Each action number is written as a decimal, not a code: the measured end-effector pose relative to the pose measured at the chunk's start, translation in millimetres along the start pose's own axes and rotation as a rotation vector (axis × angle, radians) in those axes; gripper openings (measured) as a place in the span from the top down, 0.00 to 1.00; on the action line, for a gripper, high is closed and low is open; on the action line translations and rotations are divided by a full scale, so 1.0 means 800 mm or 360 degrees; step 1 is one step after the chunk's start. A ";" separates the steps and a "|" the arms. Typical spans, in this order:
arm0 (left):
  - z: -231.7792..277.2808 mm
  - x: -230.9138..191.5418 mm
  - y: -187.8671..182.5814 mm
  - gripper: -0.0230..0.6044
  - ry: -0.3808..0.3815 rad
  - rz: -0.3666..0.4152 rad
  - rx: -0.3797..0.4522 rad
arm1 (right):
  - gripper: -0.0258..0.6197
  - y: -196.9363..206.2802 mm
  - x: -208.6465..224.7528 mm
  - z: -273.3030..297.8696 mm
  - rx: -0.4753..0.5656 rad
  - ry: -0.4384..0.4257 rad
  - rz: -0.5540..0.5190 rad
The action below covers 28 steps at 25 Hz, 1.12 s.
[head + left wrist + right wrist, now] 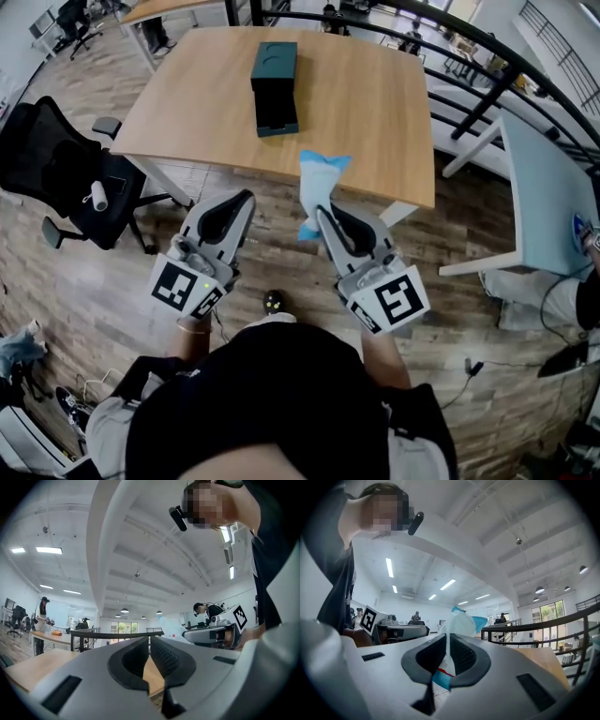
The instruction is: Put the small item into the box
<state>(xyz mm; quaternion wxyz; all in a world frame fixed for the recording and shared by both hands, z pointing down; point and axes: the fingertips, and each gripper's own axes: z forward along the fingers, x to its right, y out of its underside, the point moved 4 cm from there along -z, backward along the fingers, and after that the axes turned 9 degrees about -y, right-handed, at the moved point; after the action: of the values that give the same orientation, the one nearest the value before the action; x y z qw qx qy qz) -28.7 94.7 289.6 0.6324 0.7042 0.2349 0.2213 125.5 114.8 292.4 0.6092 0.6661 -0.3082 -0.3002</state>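
A dark teal box (pixel 274 86) lies on the wooden table (pixel 375 103), its lid standing open at the far end. My right gripper (pixel 317 212) is shut on a small blue and white packet (pixel 319 183), held upright in the air just short of the table's near edge. In the right gripper view the packet (pixel 461 625) sticks up from between the closed jaws of the right gripper (pixel 446 641). My left gripper (pixel 246 199) hangs beside it to the left, shut with nothing in it. The left gripper (pixel 149 645) shows its jaws together in its own view.
A black office chair (pixel 56 173) stands left of the table. A black railing (pixel 487 66) curves past the table's right side, with a pale blue panel (pixel 548 192) further right. Wooden floor (pixel 112 291) lies under me. Other people stand at distant desks.
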 end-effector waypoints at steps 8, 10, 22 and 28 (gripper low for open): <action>0.001 -0.070 0.003 0.93 0.0011 -0.0040 0.0015 | 0.91 -0.005 0.007 0.060 -0.0043 0.0059 -0.0043; -0.002 -0.088 0.003 0.93 0.0004 -0.0032 0.0027 | 0.91 -0.002 0.006 0.074 -0.0064 0.0053 -0.0069; -0.019 -0.141 0.014 0.93 -0.0057 -0.0061 0.0020 | 0.91 0.005 -0.002 0.130 -0.0091 -0.0013 -0.0088; -0.028 -0.159 0.019 0.93 -0.0167 -0.0055 0.0011 | 0.91 0.009 0.009 0.149 -0.0067 -0.0066 -0.0068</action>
<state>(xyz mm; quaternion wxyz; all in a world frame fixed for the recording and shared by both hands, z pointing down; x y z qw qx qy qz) -142.5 33.6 305.1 0.6453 0.7128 0.2142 0.1722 37.4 34.5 289.9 0.6101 0.6532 -0.3002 -0.3331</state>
